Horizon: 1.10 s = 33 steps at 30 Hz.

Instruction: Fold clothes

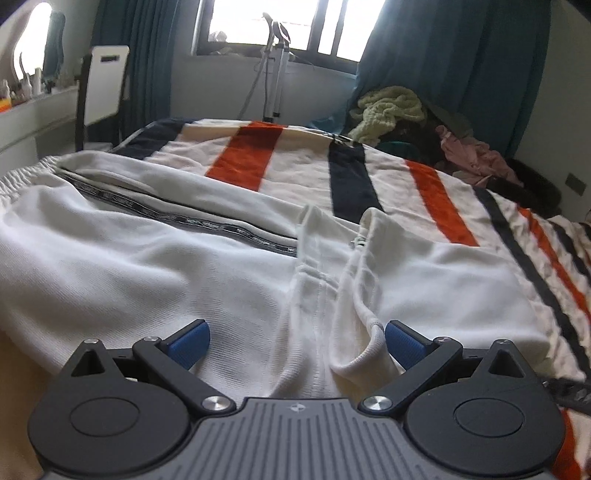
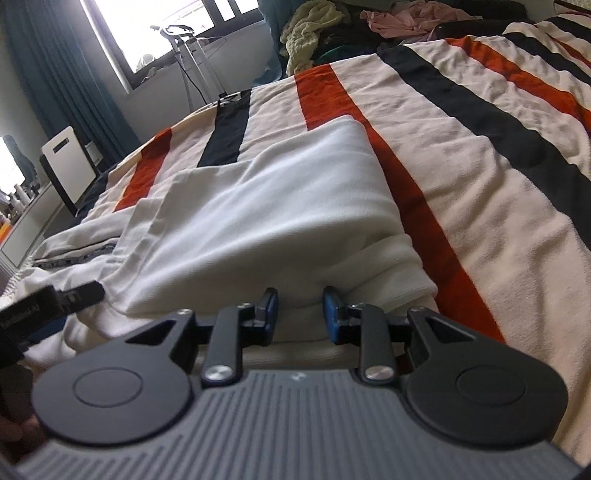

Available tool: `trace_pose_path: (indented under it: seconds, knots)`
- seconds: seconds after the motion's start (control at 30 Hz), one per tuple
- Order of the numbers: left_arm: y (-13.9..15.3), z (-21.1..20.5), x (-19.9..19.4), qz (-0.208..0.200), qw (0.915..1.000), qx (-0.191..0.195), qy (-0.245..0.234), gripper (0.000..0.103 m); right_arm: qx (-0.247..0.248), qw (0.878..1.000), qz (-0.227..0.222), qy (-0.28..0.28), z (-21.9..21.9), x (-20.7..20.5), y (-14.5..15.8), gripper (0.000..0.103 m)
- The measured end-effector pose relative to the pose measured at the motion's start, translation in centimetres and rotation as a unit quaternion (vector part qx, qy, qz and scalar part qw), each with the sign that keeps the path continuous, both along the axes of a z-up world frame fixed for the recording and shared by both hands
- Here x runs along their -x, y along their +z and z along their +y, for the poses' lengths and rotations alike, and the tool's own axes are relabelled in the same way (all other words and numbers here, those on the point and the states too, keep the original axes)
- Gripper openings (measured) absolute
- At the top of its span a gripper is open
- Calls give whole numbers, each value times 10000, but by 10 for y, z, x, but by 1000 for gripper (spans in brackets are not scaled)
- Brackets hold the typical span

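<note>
A white garment (image 1: 147,266) with a black lettered side stripe lies spread on the striped blanket; it looks like trousers. My left gripper (image 1: 295,343) is open, its blue pads wide apart over the white cloth and a ribbed cuff (image 1: 365,354). In the right wrist view the same white garment (image 2: 266,221) lies partly folded. My right gripper (image 2: 300,314) has its blue pads partly closed around the garment's near folded edge, with a gap still showing. The left gripper's black tip (image 2: 74,295) shows at the left edge.
The bed carries a cream blanket with orange and navy stripes (image 1: 280,162) (image 2: 480,155). A pile of other clothes (image 1: 406,118) (image 2: 332,29) sits at the far right corner. A clothes steamer stand (image 1: 277,74), window, teal curtains and a white dresser lie beyond.
</note>
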<state>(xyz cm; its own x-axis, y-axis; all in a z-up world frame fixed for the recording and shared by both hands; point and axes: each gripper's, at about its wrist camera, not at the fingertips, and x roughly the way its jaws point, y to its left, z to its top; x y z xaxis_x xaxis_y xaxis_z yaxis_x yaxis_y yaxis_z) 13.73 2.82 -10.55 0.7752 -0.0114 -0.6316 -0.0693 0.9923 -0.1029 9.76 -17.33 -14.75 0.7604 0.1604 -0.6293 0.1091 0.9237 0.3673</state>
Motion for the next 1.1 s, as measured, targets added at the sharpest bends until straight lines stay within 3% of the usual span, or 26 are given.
trace_pose_path:
  seconds: [0.2,0.3,0.5,0.67,0.83,0.97,1.1]
  knots:
    - [-7,-3,-3,199,9993,-319,28,103,-313,9965,-711,-297,-11,12,23,33]
    - [-9,-6,-3,255,9986,-470,4,103,-137,9957,-836,-375,-12,12,30,33]
    - [-8,-4,-5,263,9988,-406,21,103,-302,9975,-506,-395,-13,2,10,33]
    - [1,3,-5,155,9998,-149,32,102,-639,9965,-225,-494,-20,-4,-5,30]
    - [23,12,-13,-224,9993,297,53,101,-331,9987,-132,-375,-9,-4,-5,30]
    - [36,7,-33,-408,9978,449,-252,100,-492,9963,-332,-627,-17,2,4,31]
    - [41,5,-64,-355,9931,903,-651,96,-593,9925,-522,-931,-30,4,13,33]
